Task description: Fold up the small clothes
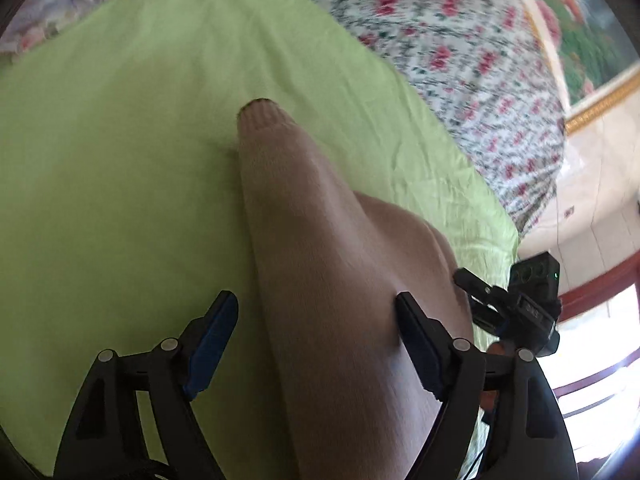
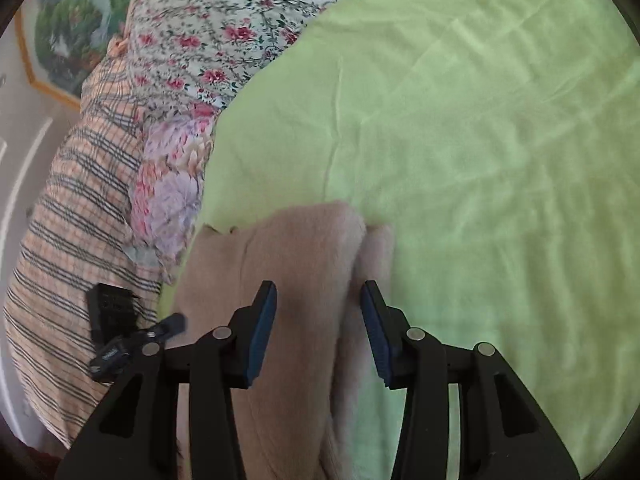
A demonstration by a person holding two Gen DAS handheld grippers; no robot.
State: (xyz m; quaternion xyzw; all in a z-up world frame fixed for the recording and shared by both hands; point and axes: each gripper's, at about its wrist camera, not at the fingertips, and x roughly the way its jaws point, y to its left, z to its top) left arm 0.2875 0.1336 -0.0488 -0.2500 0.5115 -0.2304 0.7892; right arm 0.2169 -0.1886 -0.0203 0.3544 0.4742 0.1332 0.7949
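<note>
Beige garment (image 1: pixel 320 264) on green sheet (image 1: pixel 120 160) (blurred); both grippers' jaws seemingly apart.

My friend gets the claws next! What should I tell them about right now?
Left claw: open wide, nothing pinched; the beige garment lies under it, brushing one pad.
Right claw: partly open over the garment's edge; the pads do not look like they are pressing on it.
The garment lies on the green sheet, with floral bedding beyond it.
Done: looks partly folded, with layers showing at the edge.
Left: probably more folding, then smoothing it flat.
</note>
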